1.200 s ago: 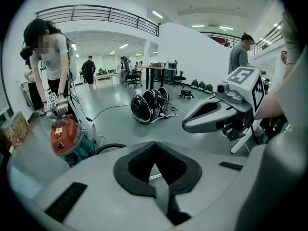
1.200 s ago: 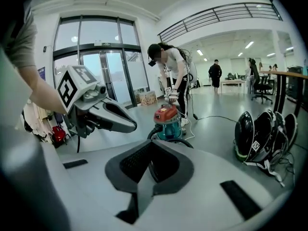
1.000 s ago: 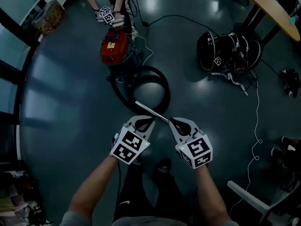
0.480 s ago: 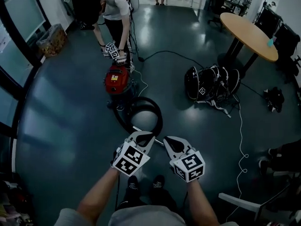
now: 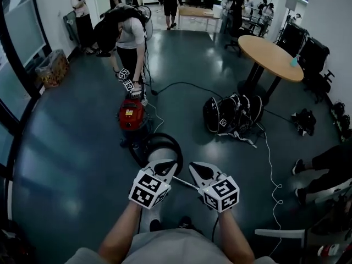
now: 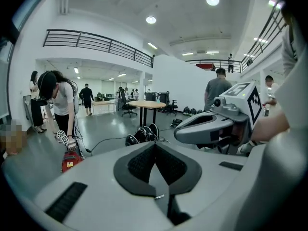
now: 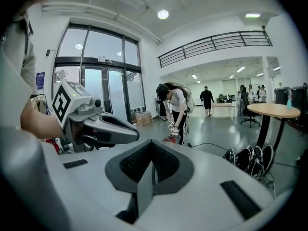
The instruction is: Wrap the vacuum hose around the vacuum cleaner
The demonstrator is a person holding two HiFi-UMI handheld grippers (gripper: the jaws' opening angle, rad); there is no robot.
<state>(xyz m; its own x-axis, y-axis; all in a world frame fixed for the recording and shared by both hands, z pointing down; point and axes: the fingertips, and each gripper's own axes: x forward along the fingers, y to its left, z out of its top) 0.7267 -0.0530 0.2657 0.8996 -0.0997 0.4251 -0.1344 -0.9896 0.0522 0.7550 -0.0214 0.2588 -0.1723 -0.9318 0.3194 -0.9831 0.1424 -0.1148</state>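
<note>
One glossy dark floor (image 5: 71,147) carries everything, and the red vacuum cleaner (image 5: 131,117) stands on it left of the middle of the head view. Well to the right of the vacuum cleaner and farther off is a round wooden desk (image 5: 269,51) on a dark pedestal. Directly behind the vacuum cleaner a second person (image 5: 131,34) bends over it, with marker-cube tools (image 5: 127,81) held just above its top. To the right of the vacuum cleaner, well apart from it, lies a heap of black gear (image 5: 234,114) bearing a square marker.

On the near side of the vacuum cleaner the black vacuum hose (image 5: 159,147) lies on the floor in a loose loop, one end running up against the machine's base. Nearer than that loop, a thin pale wand (image 5: 186,184) lies slanted.

Nearest of all from the vacuum cleaner, above the wand, hang the wearer's own two tools side by side. The left tool (image 5: 171,164) has its jaws pressed together with nothing visible between them. The right tool (image 5: 192,165) is likewise pressed together and shows nothing in its grip.
</note>
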